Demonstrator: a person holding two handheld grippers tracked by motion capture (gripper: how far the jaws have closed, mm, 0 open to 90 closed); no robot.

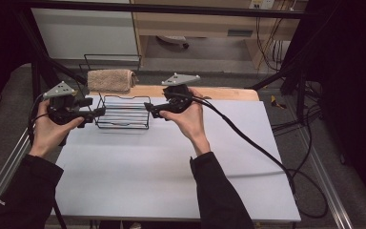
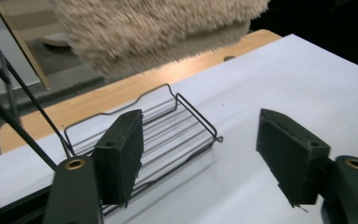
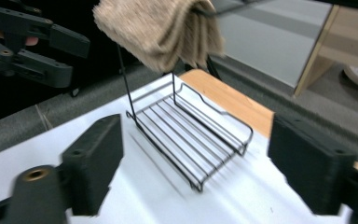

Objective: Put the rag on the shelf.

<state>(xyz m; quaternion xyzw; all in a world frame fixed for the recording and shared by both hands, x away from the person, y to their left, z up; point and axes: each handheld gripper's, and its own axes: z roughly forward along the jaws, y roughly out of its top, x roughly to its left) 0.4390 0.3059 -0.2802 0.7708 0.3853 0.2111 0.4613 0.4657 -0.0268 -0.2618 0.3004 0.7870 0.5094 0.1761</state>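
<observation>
A black wire rack point(image 1: 124, 113) stands at the back of the white table point(image 1: 171, 162), and a beige towel point(image 1: 110, 80) hangs folded over its tall rear bar. My left gripper point(image 1: 99, 112) is level at the rack's left end, jaws open and empty. At the rack's right end is my right gripper point(image 1: 151, 109), also open and empty. The left gripper view has the rack's tray point(image 2: 168, 126) behind the left gripper point(image 2: 198, 119), with the towel point(image 2: 158, 23) above. In the right gripper view the rack point(image 3: 186, 140) and towel point(image 3: 158, 28) lie ahead of the right gripper point(image 3: 196, 128). The left gripper point(image 3: 77, 60) is beyond.
A wooden strip point(image 1: 228, 93) runs along the table's far edge behind the rack. The right gripper's black cable point(image 1: 248, 138) trails across the table to the right edge. Dark frame posts point(image 1: 33, 71) stand at both back corners. A cabinet and floor lie beyond.
</observation>
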